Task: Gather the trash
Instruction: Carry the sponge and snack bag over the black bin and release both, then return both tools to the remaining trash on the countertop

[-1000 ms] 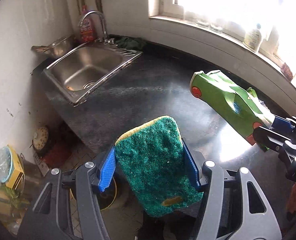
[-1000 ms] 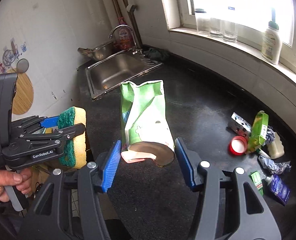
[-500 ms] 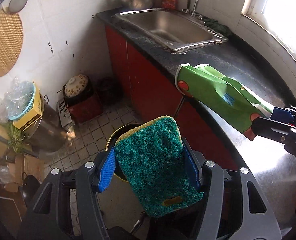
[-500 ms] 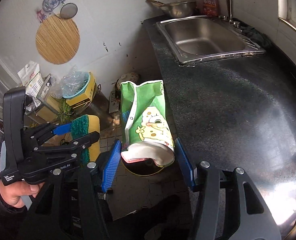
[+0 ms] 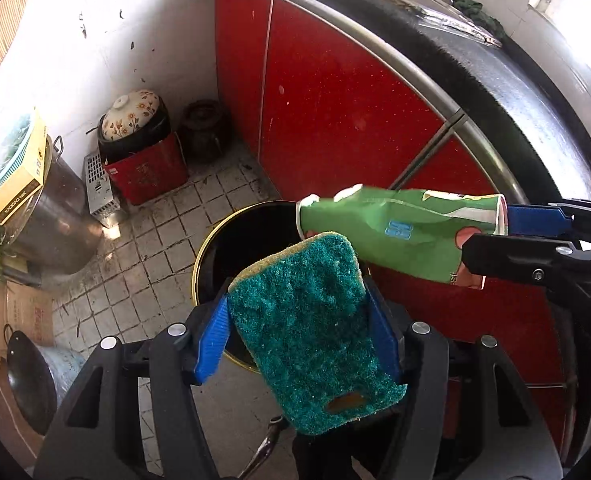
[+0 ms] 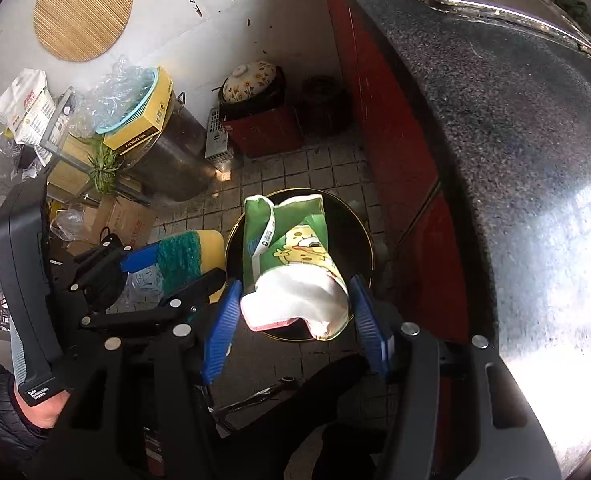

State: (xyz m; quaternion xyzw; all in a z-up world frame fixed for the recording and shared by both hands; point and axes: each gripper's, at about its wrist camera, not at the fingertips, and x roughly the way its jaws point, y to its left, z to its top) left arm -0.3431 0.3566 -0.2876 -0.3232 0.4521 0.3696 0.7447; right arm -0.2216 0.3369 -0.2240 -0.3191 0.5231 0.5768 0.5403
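Scene, largest first. Black counter (image 6: pixel 535 128) w/ red cabinet doors (image 5: pixel 335 112) now fills the right of both views. A sec ago both cams looked across the countertop toward the sink; now they look down at the tiled floor (image 5: pixel 167 240). I read that as both hands having swung off the counter edge and dropped toward the floor.

Trash bin (image 5: pixel 215 248): round, dark inside, yellow rim, standing on the floor just beside the cabinet. It only came into view within the last sec. In the right wrist view it sits directly under the carton; in the left wrist view it lies behind the sponge.

Right gripper (image 6: pixel 295 316): jaws about half open, blue pads pressed on the crushed base end of a green carton (image 6: pixel 291 248) w/ cartoon print. Carton points down at the bin mouth.

Left gripper (image 5: pixel 299 332): jaws a bit over half open, clamped on both sides of a green-and-yellow sponge (image 5: pixel 311 320). Sponge sits near the bin rim, more to its side per the right wrist view.

Grips look unchanged vs. a sec ago; neither item slipped.

Judgement: carry phase approx. done, drop not yet done. Carton is lined up for release. I'd shift the sponge further over the opening first, or it may land on the floor.
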